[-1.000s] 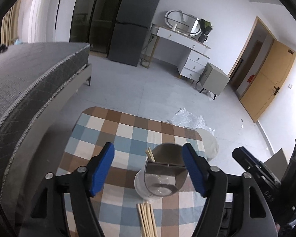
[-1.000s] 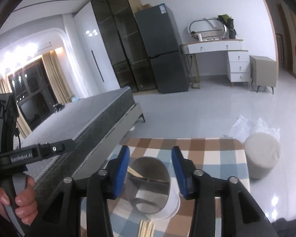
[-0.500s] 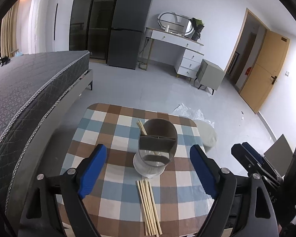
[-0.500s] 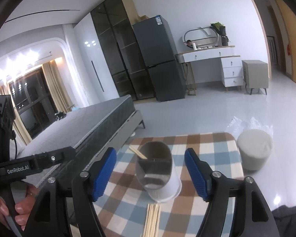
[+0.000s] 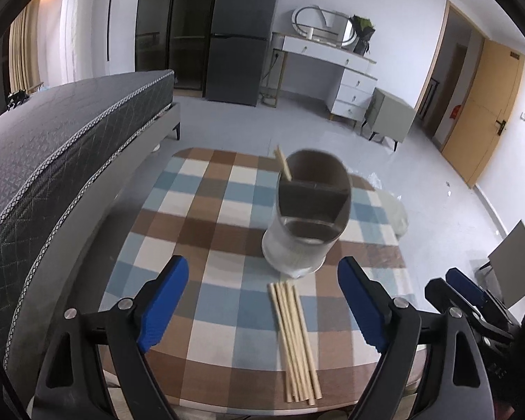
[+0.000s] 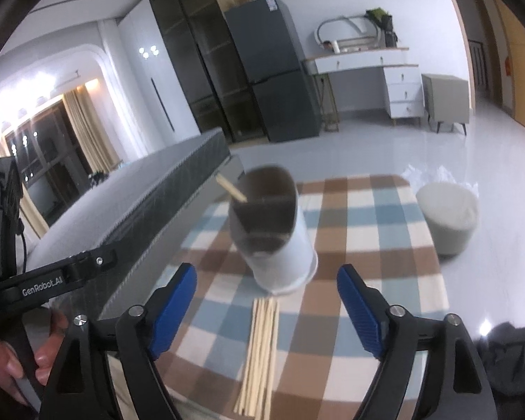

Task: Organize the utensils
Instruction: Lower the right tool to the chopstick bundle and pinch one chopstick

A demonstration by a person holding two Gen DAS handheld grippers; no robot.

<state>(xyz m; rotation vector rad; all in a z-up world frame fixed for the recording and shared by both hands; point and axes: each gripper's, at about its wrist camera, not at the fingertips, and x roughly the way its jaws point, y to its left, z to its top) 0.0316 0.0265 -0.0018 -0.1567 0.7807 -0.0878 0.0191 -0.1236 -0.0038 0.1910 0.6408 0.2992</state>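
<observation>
Our left hand-held gripper (image 5: pixel 262 301) stands wide with nothing between its pads; the right hand-held gripper (image 6: pixel 266 308) is opening, also empty. The chopsticks (image 5: pixel 295 322) lie bundled on the counter (image 5: pixel 206 231) just ahead of both, their long axis running away from us toward the holder (image 5: pixel 308 224), which already has one stick. Which is nearer we cannot quite tell.

Dark fridge (image 5: pixel 238 35), grey bed (image 5: pixel 52 154)
</observation>
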